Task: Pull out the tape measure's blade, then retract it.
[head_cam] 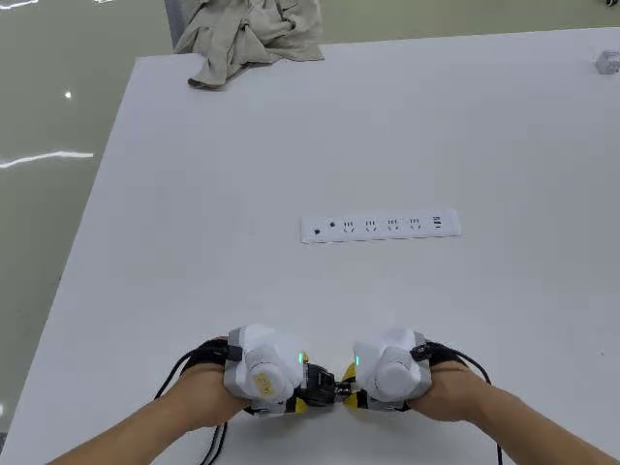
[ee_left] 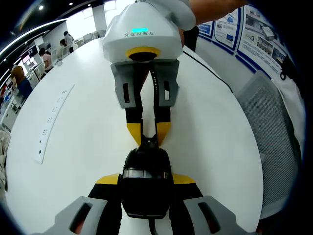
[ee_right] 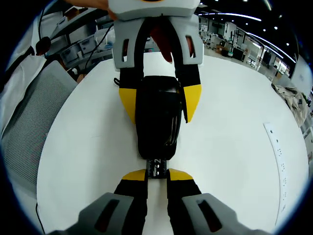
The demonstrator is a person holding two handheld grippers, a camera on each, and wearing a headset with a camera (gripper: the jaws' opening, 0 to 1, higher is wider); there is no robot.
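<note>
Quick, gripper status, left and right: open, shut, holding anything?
Left gripper: shut on the black plastic tape measure.
Right gripper: shut on the printed blade tip just outside the case.

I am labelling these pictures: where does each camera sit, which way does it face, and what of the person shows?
Head view: on the head, facing forward and down at the table; left hand and right hand show.
Left gripper view: on the left gripper, facing the right gripper across the tape measure it grips; right hand shows.
Right gripper view: on the right gripper, facing back at the left gripper, gripping the blade; left hand shows.
Shared: all show the tape measure and power strip.
</note>
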